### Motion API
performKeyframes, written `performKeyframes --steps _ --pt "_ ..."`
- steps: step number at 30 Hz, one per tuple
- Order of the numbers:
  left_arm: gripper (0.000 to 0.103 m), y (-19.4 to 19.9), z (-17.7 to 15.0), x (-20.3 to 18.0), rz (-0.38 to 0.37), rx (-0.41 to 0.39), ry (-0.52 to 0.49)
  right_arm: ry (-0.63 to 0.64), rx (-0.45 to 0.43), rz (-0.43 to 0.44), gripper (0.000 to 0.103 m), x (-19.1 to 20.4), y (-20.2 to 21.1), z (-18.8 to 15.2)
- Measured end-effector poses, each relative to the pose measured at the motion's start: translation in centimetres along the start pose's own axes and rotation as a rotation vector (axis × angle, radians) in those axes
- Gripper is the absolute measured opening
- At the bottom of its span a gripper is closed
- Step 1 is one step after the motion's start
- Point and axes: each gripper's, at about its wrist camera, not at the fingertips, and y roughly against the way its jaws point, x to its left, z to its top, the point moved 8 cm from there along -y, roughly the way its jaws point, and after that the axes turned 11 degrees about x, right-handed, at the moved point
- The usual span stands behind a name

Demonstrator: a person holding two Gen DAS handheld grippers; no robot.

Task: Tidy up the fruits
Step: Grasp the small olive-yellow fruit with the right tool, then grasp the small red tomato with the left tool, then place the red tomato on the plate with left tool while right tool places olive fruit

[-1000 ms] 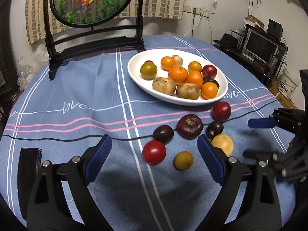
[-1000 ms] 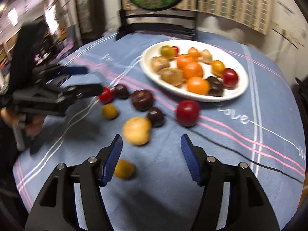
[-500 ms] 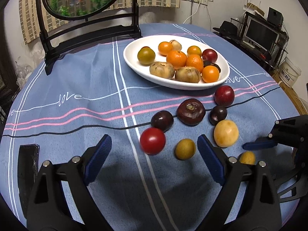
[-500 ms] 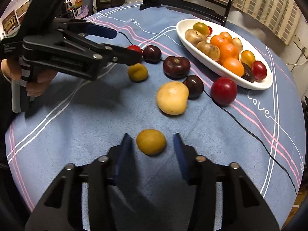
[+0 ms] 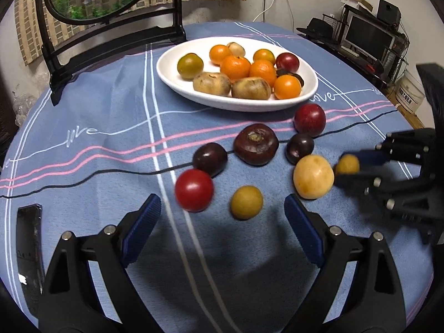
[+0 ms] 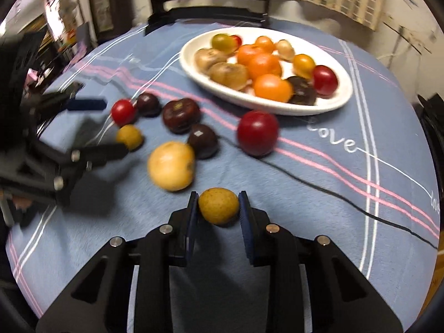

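On the blue striped tablecloth (image 5: 111, 116), just in front of the white oval plate (image 5: 172, 75), a loose cluster of fruit lies scattered. Nearest the plate's rim sits a red plum (image 5: 309, 118), and a little further from the plate come a large dark maroon fruit (image 5: 255, 143), a small dark plum (image 5: 299, 148) and another dark plum (image 5: 210, 159). Further still from the plate lie a red tomato (image 5: 194, 190), an olive-yellow fruit (image 5: 246, 202) and a pale yellow fruit (image 5: 313, 176). The plate itself holds oranges, brownish fruits, a green one and a red one, packed close together. The right gripper (image 6: 218, 206) has closed its blue pads on a small yellow-brown fruit (image 6: 218, 205), which sits between them, touched on both sides, on the side of the pale yellow fruit away from the plate. The left gripper (image 5: 222, 222) stands wide apart with nothing held; its jaws have just been closing a little, and the red tomato and the olive-yellow fruit lie just ahead of its fingertips, toward the plate, neither one touched. A dark flat object (image 5: 27, 249) lies at the cloth's edge, well away from the plate. Beyond the plate stands a black wooden stand (image 5: 111, 36) carrying a round panel.
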Motion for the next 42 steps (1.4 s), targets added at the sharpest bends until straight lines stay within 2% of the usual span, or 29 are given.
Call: performKeyframes --steps 1,3,7,9,13,17,22,26,28,30,31,39,42 --pt "0.078 -0.2 0.0 -0.1 -0.011 0.001 0.004 -0.015 -0.01 0.001 0.029 -0.4 0.2 0.1" --pt "0.068 -0.3 0.1 0.2 0.026 -0.014 0.017 -0.02 -0.008 0.0 0.029 -0.5 0.0 0.4" --pt "0.064 -0.3 0.3 0.7 0.023 -0.02 0.057 -0.016 -0.002 -0.002 0.029 -0.3 -0.3 0.4" --pt "0.057 -0.3 0.3 0.6 0.028 -0.033 0.052 -0.021 0.003 -0.007 0.029 -0.4 -0.5 0.3" --pt "0.056 -0.1 0.3 0.5 0.025 -0.015 0.038 -0.026 0.005 -0.014 0.029 -0.6 -0.6 0.4" --pt "0.064 0.3 0.0 1.2 0.03 0.006 0.065 -0.027 -0.002 -0.024 0.029 -0.8 -0.5 0.4" --pt "0.063 0.9 -0.4 1.9 0.03 0.013 0.051 -0.022 -0.012 -0.023 0.029 -0.6 -0.2 0.6" --pt "0.063 2.3 -0.6 2.4 0.055 -0.018 0.019 -0.022 -0.017 -0.024 0.029 -0.6 0.0 0.7" --pt "0.057 1.8 -0.9 2.3 0.063 0.004 -0.001 -0.017 -0.018 -0.023 0.029 -0.5 0.0 0.7" --pt "0.037 0.7 -1.4 1.9 0.057 0.046 -0.022 -0.013 -0.02 -0.021 0.029 -0.4 0.0 0.7" --pt "0.034 -0.1 -1.6 1.6 0.052 0.073 -0.035 -0.013 -0.02 -0.022 0.029 -0.3 0.1 0.7" --pt "0.034 -1.6 0.6 0.9 0.115 0.049 -0.105 -0.014 -0.023 -0.021 0.029 -0.2 0.1 0.8" --pt "0.032 -1.9 1.2 0.8 0.122 0.033 -0.101 -0.021 -0.025 -0.02 0.029 -0.4 0.1 0.8"
